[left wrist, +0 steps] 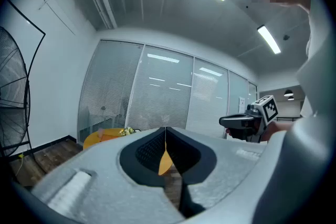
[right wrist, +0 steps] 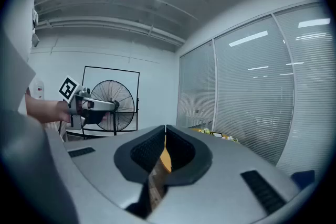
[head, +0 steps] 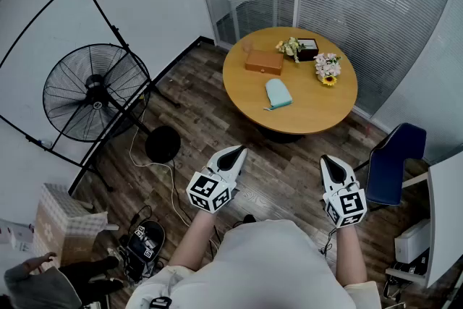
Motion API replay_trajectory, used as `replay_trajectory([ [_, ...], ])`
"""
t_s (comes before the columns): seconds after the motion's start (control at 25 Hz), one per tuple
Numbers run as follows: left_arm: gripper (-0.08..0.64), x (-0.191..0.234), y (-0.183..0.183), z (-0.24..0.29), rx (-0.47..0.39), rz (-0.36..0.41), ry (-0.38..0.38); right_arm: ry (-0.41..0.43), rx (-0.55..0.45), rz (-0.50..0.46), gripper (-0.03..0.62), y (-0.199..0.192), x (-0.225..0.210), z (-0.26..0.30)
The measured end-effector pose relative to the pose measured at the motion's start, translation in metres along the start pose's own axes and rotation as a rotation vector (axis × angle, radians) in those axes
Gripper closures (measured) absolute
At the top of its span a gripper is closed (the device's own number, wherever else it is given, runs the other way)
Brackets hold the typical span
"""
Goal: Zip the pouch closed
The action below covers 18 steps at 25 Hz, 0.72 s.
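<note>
Presently, at far left, a standing fan and its cable occupy the floor beside the wall. Left gripper: jaws pressed together, holding nothing, well short of the round table. On the table a brown box sits at the back. The light blue pouch lies nearer the front edge, uncovered and touching neither gripper. Flowers stand to its right. Right gripper: jaws likewise together, empty. A blue chair stands just beside it.
</note>
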<state>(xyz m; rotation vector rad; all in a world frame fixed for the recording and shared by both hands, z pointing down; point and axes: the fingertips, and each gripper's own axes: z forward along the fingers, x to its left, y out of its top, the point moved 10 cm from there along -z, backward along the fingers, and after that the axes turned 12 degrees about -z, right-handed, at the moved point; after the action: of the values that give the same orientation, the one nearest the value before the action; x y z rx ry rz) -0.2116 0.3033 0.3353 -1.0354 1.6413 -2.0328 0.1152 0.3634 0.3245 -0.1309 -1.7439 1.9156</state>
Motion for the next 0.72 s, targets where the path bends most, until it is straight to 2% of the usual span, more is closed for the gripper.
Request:
replay_trajectory([
  [0.44, 0.538, 0.003, 0.001, -0.007, 0.006, -0.01, -0.011, 0.014, 0.003, -0.019, 0.581, 0.008, 0.012, 0.003],
  [0.72, 0.538, 0.006, -0.002, -0.011, 0.018, -0.018, -0.022, 0.003, 0.008, 0.001, 0.581, 0.009, 0.02, 0.005],
])
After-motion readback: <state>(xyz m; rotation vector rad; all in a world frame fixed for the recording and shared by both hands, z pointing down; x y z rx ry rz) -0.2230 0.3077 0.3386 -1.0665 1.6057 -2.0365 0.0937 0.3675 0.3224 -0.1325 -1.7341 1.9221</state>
